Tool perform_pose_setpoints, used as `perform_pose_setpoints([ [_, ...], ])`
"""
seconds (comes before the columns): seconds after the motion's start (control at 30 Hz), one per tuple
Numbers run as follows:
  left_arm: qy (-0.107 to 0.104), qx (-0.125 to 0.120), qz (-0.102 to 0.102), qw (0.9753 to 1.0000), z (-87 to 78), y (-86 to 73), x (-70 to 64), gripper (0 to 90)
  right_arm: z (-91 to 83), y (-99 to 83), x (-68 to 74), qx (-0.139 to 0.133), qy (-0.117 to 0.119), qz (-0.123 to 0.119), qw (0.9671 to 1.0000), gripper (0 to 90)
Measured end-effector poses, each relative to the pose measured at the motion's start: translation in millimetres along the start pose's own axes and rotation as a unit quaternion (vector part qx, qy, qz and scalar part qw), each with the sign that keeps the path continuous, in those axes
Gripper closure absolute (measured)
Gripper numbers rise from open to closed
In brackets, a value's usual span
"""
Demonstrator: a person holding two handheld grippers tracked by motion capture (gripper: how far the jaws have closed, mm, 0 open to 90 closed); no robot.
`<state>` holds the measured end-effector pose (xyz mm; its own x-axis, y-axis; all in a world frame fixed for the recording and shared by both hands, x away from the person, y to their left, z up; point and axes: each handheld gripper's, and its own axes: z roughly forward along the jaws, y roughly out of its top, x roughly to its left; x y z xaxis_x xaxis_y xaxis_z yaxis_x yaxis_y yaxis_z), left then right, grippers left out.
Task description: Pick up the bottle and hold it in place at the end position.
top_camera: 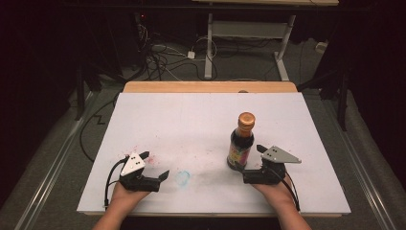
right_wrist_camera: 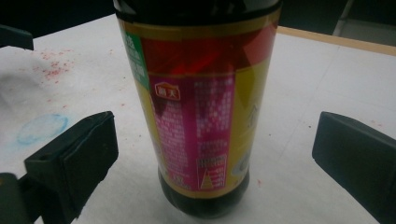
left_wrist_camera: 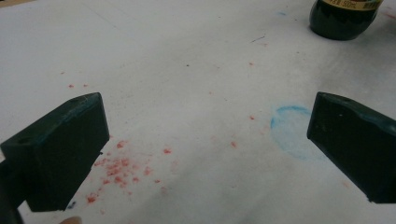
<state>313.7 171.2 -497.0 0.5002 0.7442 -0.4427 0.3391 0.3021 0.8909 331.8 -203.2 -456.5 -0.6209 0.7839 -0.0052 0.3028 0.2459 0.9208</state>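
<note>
Right tool [top_camera: 254, 163]: jaws spread wide, bottle [top_camera: 241, 143] upright between them, untouched. Left tool [top_camera: 154, 166]: jaws wide apart over bare desk [top_camera: 191, 120], blue ring [top_camera: 182, 178] just ahead of one jaw, red specks [left_wrist_camera: 116, 170] by the other, bottle farther beyond.

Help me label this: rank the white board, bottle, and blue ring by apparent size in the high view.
1. white board
2. bottle
3. blue ring
The gaps are plain, so nearness to the camera does not change the order.
</note>
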Motion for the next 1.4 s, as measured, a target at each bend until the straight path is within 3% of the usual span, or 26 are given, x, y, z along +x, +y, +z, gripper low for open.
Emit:
perform_pose_setpoints([
  [0.47, -0.006, 0.002, -0.003, 1.0000, -0.5, 0.3, 0.1, 0.0, 16.1, 9.8, 5.1, -0.006, 0.015, 0.000, 0.9999, 11.5],
  [1.07, -0.007, 0.005, -0.004, 1.0000, -0.6, 0.2, -0.1, 0.0, 20.2, 16.6, 2.0, -0.021, 0.019, 0.012, 0.9995, 27.7],
  [1.4, -0.010, 0.008, -0.004, 0.9999, -0.7, 0.2, -0.1, 0.0, 18.8, 19.0, 5.3, -0.013, 0.009, -0.011, 0.9998, 31.6],
])
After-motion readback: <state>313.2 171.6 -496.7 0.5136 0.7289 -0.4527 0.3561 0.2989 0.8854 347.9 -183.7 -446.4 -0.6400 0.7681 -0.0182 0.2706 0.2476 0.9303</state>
